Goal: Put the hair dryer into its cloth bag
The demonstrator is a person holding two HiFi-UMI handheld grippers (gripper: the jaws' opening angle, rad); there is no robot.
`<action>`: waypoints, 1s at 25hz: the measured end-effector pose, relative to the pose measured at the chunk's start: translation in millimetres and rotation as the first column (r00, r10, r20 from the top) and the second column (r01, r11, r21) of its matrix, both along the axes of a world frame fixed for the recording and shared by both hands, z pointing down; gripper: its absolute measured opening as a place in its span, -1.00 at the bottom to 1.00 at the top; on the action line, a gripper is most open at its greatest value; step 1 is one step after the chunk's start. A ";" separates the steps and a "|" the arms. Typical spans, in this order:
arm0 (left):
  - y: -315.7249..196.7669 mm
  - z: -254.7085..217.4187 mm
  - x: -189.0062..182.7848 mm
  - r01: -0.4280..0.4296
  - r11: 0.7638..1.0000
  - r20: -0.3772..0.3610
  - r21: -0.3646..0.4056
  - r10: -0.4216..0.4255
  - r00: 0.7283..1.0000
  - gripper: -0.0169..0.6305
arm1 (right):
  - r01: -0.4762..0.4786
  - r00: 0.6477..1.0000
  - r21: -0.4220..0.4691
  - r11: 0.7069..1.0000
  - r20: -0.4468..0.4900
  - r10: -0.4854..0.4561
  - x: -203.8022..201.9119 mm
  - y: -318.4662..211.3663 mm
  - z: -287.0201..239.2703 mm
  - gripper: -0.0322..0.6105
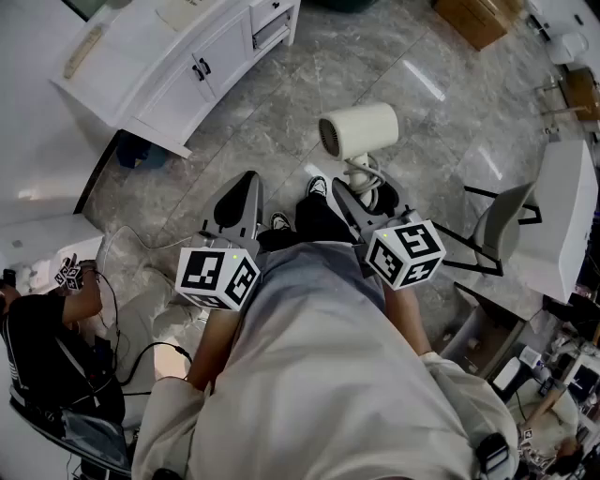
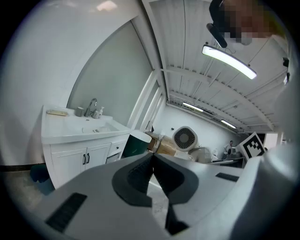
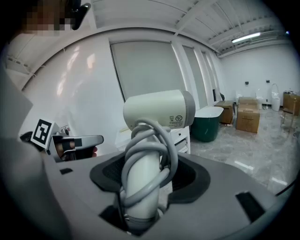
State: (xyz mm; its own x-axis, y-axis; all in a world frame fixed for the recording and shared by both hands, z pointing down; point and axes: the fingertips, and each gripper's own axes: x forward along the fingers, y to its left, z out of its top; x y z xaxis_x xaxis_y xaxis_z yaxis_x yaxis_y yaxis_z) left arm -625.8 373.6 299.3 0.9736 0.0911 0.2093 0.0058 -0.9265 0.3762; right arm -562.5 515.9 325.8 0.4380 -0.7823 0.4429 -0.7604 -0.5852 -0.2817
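The cream hair dryer (image 1: 359,129) is held up in the air over the marble floor, barrel on top, its grey cord looped round the handle (image 3: 140,178). My right gripper (image 1: 359,199) is shut on that handle from below; in the right gripper view the right gripper (image 3: 147,171) has the handle and cord between its dark pads. My left gripper (image 1: 242,192) is to the left of the dryer, apart from it, shut with nothing between its jaws; its tips meet at the left gripper (image 2: 153,157). From there the hair dryer (image 2: 185,138) shows its round rear grille. No cloth bag shows in any view.
A white vanity cabinet (image 1: 178,56) with a sink stands at the far left. Cardboard boxes (image 1: 473,17) and a dark green bin (image 3: 208,124) lie beyond. A chair (image 1: 506,220) and a white table (image 1: 562,216) are on the right. Another person (image 1: 47,347) sits low left among cables.
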 end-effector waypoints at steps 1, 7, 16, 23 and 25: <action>-0.3 -0.4 2.1 0.000 1.000 0.001 0.001 0.000 1.000 -0.92 | 0.002 1.000 0.000 1.000 0.000 -0.002 1.9 -0.7 -0.3 -0.10; -6.5 1.1 15.2 0.010 1.000 0.004 0.005 -0.010 1.000 -0.92 | 0.004 1.000 0.004 1.000 0.007 -0.004 17.7 -4.1 2.3 -0.10; -26.1 5.9 57.2 0.039 0.999 0.023 0.013 -0.039 0.999 -0.92 | 0.010 0.999 0.046 0.999 0.048 -0.012 67.1 -19.8 5.7 -0.10; -40.6 -1.2 117.7 0.062 0.998 0.018 0.029 -0.062 0.998 -0.92 | 0.019 0.998 0.053 0.998 0.055 -0.022 134.2 -32.1 4.9 -0.10; -43.8 -3.1 137.5 0.065 0.997 0.021 0.035 -0.065 0.998 -0.92 | 0.023 0.998 0.061 0.998 0.058 -0.026 154.9 -35.8 3.6 -0.10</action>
